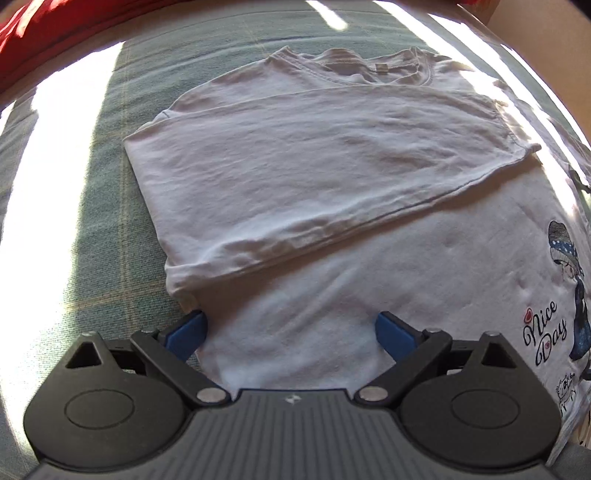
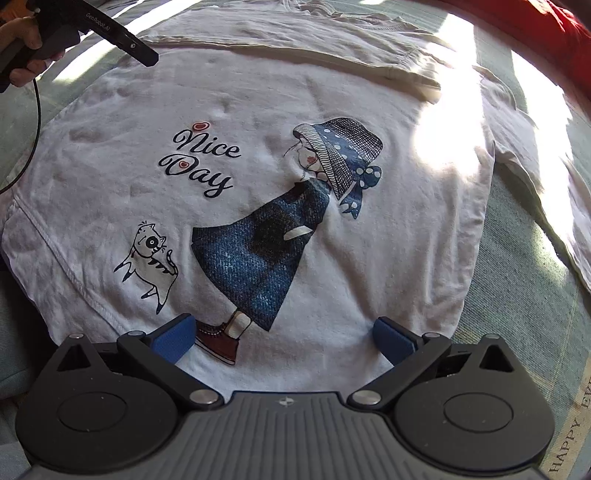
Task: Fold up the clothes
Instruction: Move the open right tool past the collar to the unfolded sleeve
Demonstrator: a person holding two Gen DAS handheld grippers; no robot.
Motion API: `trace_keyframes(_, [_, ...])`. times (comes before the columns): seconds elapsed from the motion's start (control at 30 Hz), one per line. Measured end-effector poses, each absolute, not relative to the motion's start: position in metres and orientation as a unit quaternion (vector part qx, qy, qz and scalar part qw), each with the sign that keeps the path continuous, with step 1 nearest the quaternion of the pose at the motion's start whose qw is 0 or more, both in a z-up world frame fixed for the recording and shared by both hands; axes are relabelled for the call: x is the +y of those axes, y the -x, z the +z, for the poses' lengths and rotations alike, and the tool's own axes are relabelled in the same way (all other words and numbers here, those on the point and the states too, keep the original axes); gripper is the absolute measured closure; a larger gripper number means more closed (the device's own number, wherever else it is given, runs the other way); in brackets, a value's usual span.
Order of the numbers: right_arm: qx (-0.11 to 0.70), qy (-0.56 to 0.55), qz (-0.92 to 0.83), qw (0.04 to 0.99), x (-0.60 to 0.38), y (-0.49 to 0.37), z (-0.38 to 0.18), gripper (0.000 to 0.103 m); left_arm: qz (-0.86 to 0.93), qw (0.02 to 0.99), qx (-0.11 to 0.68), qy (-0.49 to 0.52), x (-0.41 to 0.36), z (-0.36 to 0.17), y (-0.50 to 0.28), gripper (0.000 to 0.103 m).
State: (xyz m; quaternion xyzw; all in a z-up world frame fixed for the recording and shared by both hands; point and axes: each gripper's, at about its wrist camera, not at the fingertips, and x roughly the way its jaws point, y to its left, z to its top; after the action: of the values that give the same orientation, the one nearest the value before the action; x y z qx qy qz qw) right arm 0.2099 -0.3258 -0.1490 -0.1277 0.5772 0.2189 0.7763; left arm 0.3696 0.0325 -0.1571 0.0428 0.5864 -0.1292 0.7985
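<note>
**White T-shirt spread out, both tongs spread wide**

The white T-shirt fills the centre of both frames on a green plaid cover, one side folded across. The left gripper and right gripper hover over it at bottom centre, jaws apart, empty.

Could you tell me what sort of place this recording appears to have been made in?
Probably a home, perhaps a bed or sofa by a sunny window. A white printed T-shirt lies half folded on a soft green checked cover, a red fabric lies at the edge, and strong sunlight falls across it all.
</note>
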Motion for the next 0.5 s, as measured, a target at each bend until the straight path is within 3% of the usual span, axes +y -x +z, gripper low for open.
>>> trace_keyframes(0.17, [0.569,0.111,0.189,0.793,-0.336,-0.226,-0.132,0.000,-0.116,0.816,0.563,-0.061,0.033,-0.132,-0.365,0.006])
trace_keyframes(0.5, [0.468,0.111,0.180,0.858,-0.332,-0.332,-0.097,0.000,-0.181,0.835,0.510,-0.102,-0.026,-0.110,-0.371,0.005])
